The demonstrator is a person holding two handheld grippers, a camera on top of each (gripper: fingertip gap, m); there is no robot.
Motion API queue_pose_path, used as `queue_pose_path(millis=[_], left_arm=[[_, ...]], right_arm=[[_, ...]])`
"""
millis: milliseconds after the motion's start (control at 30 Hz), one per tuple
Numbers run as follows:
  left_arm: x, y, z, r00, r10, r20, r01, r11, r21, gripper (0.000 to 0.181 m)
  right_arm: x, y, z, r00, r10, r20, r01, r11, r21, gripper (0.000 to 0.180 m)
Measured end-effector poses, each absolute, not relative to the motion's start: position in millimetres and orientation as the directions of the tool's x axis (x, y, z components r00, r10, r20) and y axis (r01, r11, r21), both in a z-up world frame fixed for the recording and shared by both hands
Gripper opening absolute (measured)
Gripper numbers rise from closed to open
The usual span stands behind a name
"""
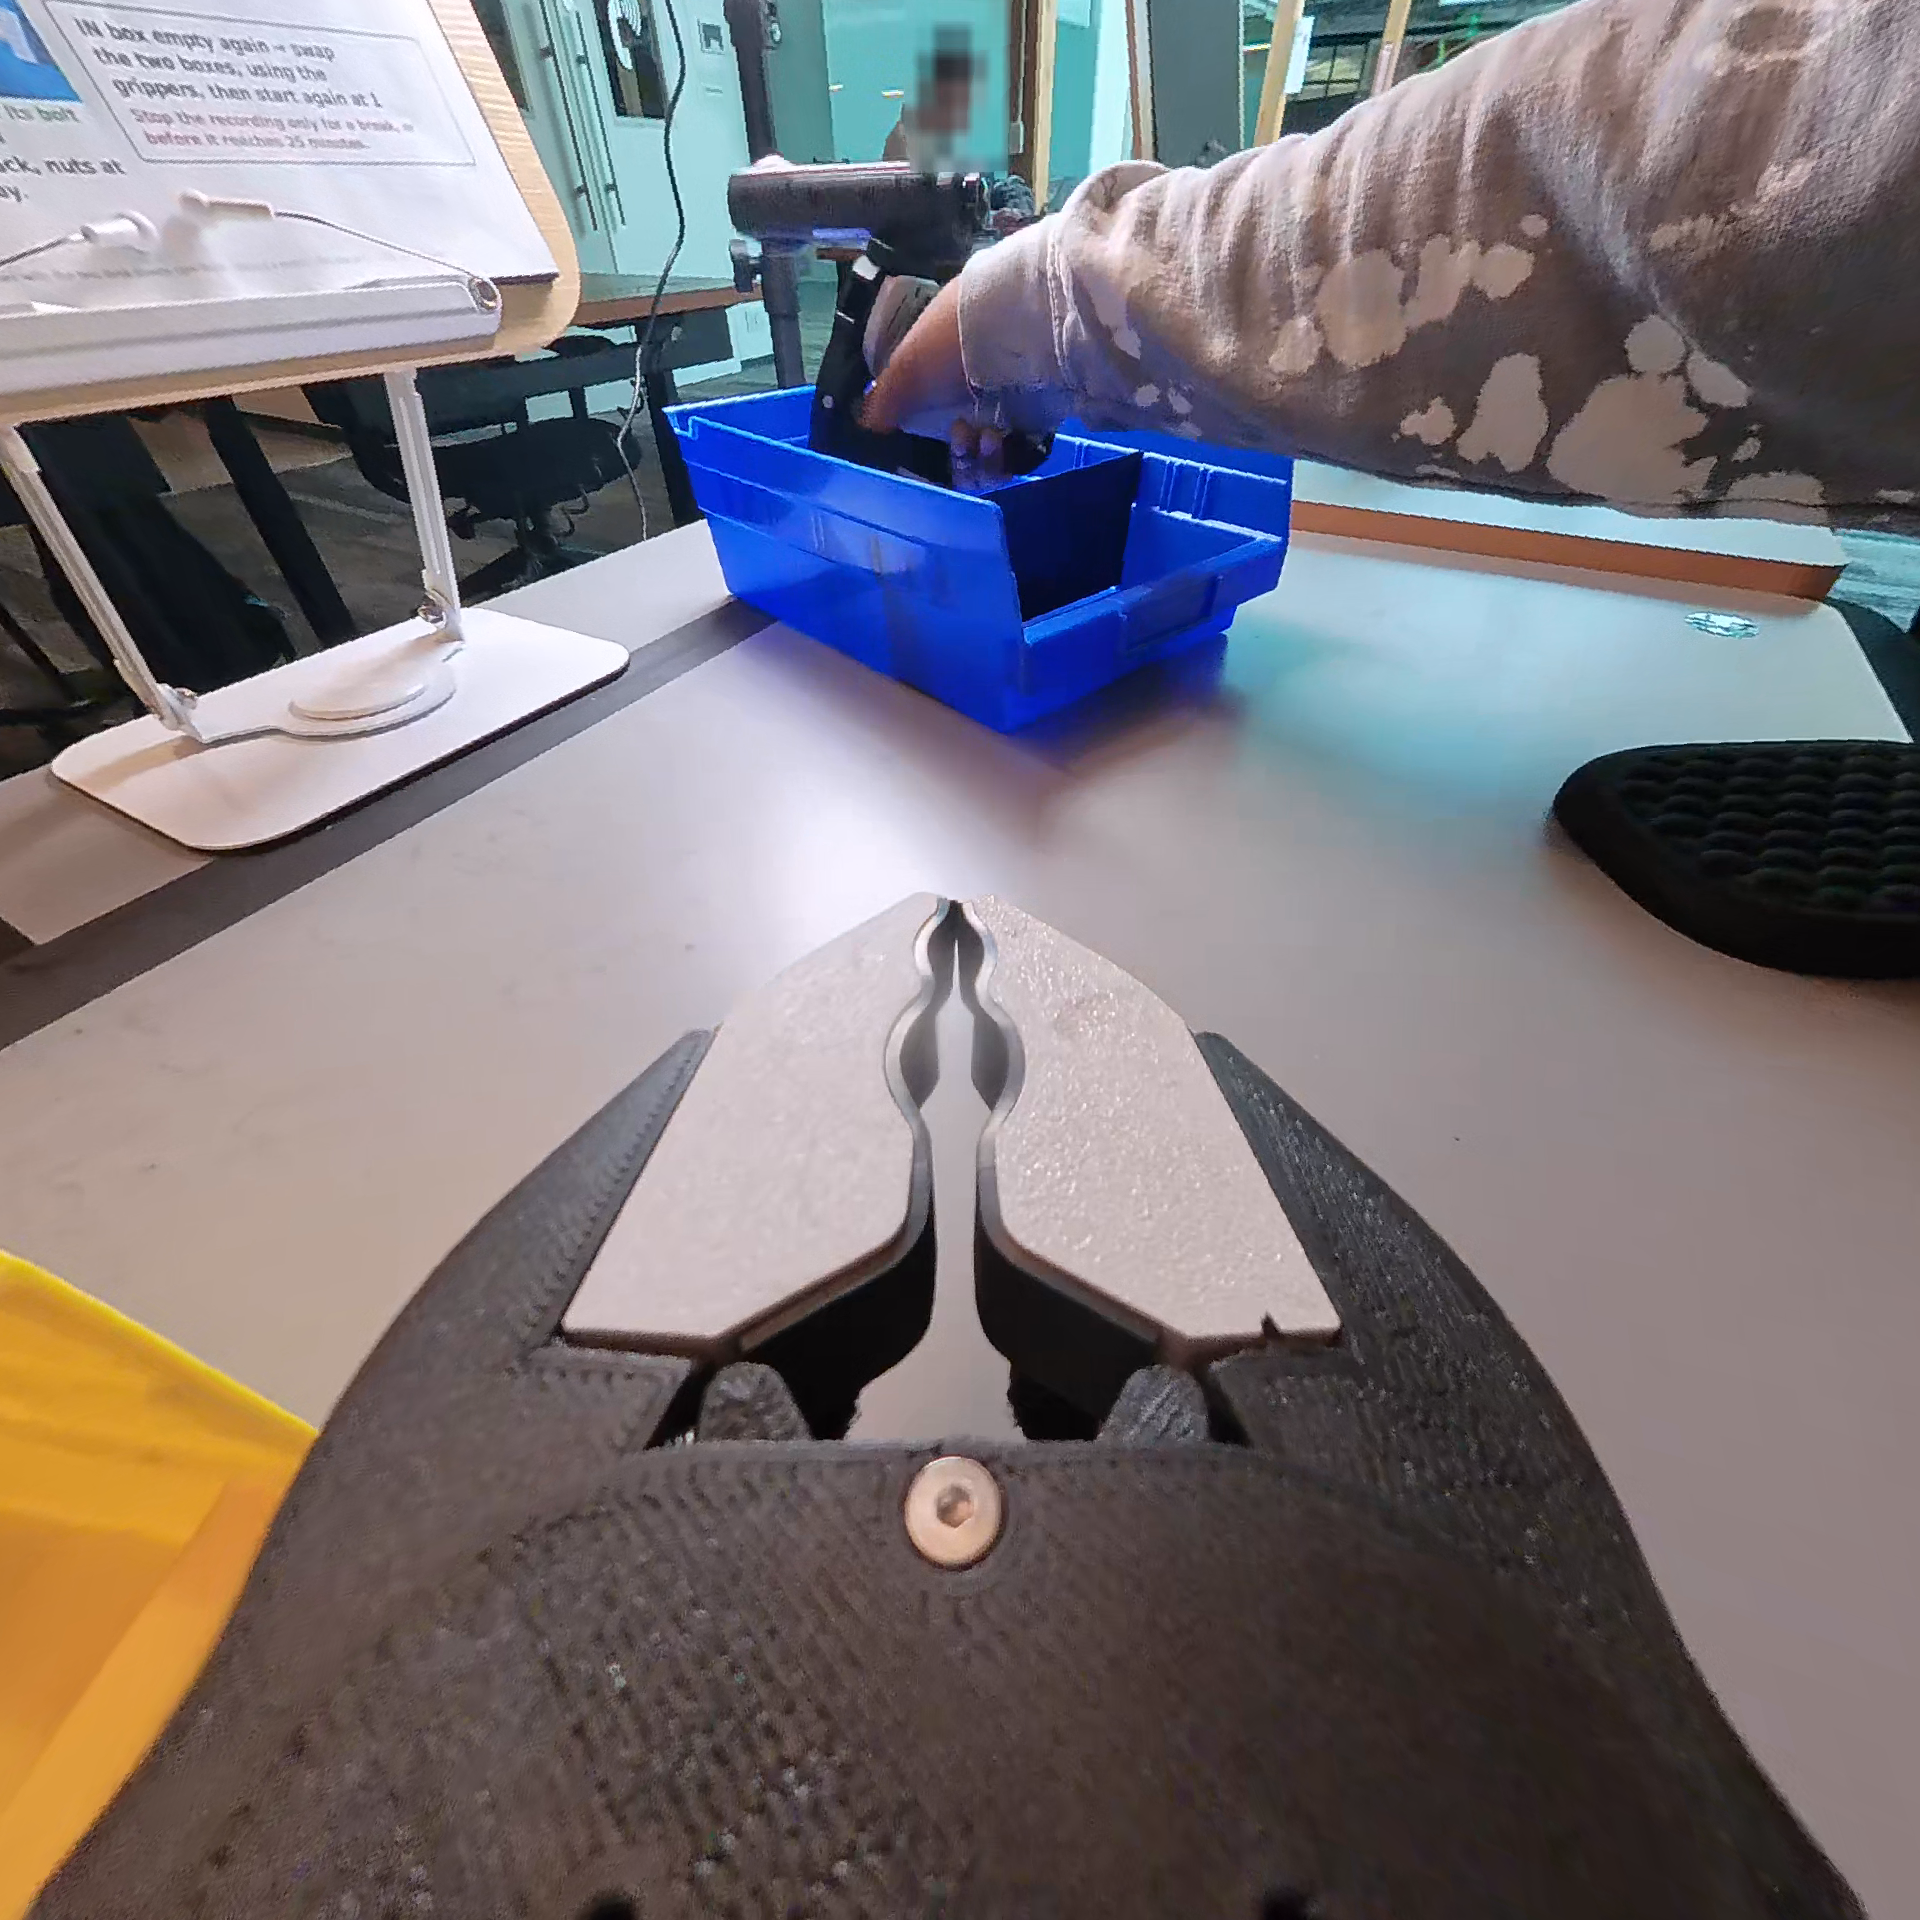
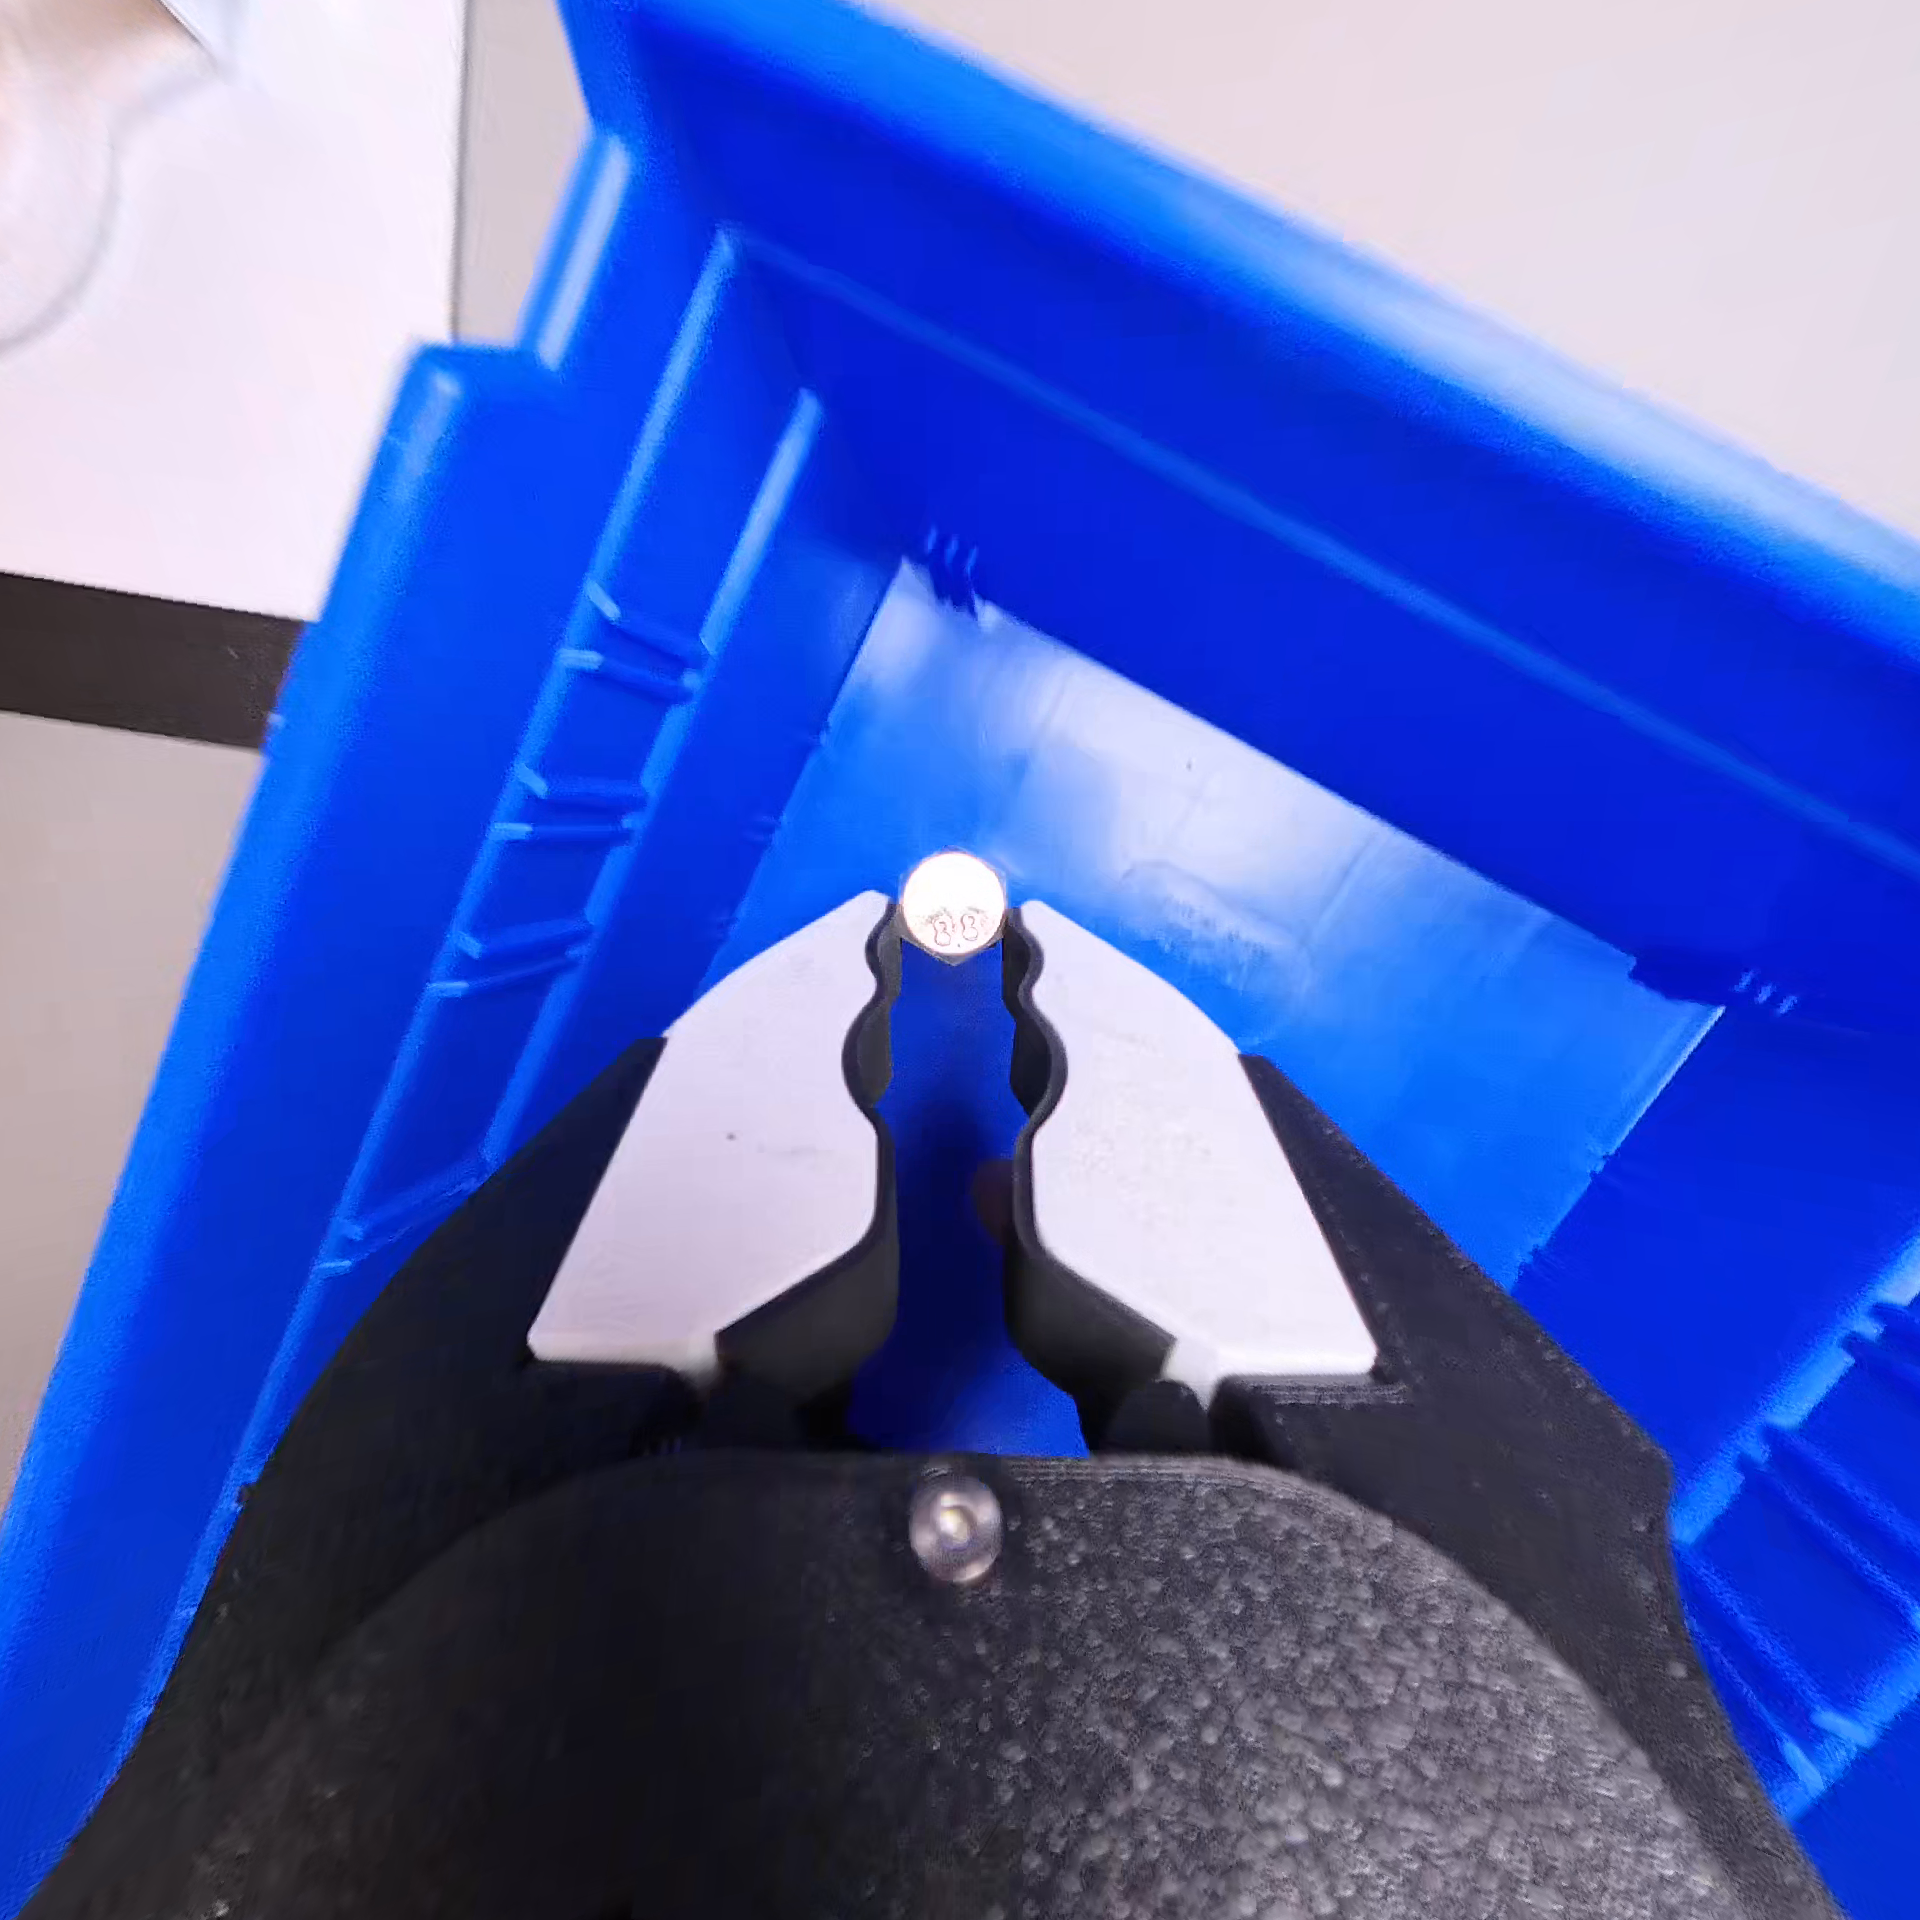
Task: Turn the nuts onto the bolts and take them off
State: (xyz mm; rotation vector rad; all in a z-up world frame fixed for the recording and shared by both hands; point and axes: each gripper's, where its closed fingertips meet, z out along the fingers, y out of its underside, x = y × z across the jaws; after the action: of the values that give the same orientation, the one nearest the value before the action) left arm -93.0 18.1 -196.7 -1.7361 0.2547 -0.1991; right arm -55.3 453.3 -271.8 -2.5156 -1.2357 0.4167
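In the right wrist view my right gripper (image 2: pixel 953 920) is shut on a silver bolt (image 2: pixel 953 902); only its hex head shows, pinched between the fingertips, and the shank is hidden. The gripper points down into a blue bin (image 2: pixel 1351 540) near one inner corner. In the left wrist view my left gripper (image 1: pixel 958 914) is shut and empty, low over the grey table (image 1: pixel 1247 883). Farther off, the same blue bin (image 1: pixel 894 603) stands on the table, and a hand in a patterned sleeve (image 1: pixel 1351 301) holds the right gripper (image 1: pixel 883 416) inside it. No nut is visible.
A white document stand (image 1: pixel 343 717) holding a printed sheet stands at the left. A yellow bin (image 1: pixel 114 1507) sits at the lower left beside my left gripper. A black perforated pad (image 1: pixel 1766 852) lies at the right. A black divider (image 1: pixel 1070 540) stands inside the blue bin. There is about 45 cm between the tips of the two grippers.
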Motion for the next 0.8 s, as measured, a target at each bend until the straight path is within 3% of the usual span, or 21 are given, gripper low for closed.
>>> queue_pose_path(millis=[33, 133, 300, 433, 633, 800], left_arm=[[-92.9, 18.6, -197.3, 0.958, -0.286, -0.009, -0.06, -0.17, -0.984, 0.0], [-92.7, 19.7, -198.8, 0.955, -0.297, -0.006, -0.06, -0.173, -0.983, 0.0], [-91.1, 18.7, -198.2, 0.954, -0.298, -0.023, -0.076, -0.169, -0.983, 0.0], [-93.0, 19.0, -198.1, 0.958, -0.286, -0.031, -0.082, -0.168, -0.982, 0.0], [-106.7, 17.2, -187.6, 0.974, -0.225, -0.019, -0.055, -0.151, -0.987, 0.0], [-147.7, 5.5, -148.9, 0.995, -0.096, -0.02, -0.027, -0.08, -0.996, 0.002]], right_arm=[[-59.7, 457.1, -267.0, 0.587, 0.8, -0.124, 0.685, -0.572, -0.451, 0.019], [-66.5, 462.1, -257.7, 0.555, 0.824, -0.113, 0.643, -0.511, -0.571, 0.026], [-49.4, 459.1, -261.5, 0.483, 0.874, 0.052, 0.757, -0.386, -0.528, 0.032], [-54.7, 447.7, -230.2, 0.448, 0.89, 0.087, 0.725, -0.304, -0.619, 0.031], [-59.0, 360.0, -144.5, 0.331, 0.938, 0.099, 0.467, -0.073, -0.881, 0.031], [-17.1, 258.8, -131.3, 0.249, 0.968, 0.036, 0.27, -0.034, -0.962, 0.032]])
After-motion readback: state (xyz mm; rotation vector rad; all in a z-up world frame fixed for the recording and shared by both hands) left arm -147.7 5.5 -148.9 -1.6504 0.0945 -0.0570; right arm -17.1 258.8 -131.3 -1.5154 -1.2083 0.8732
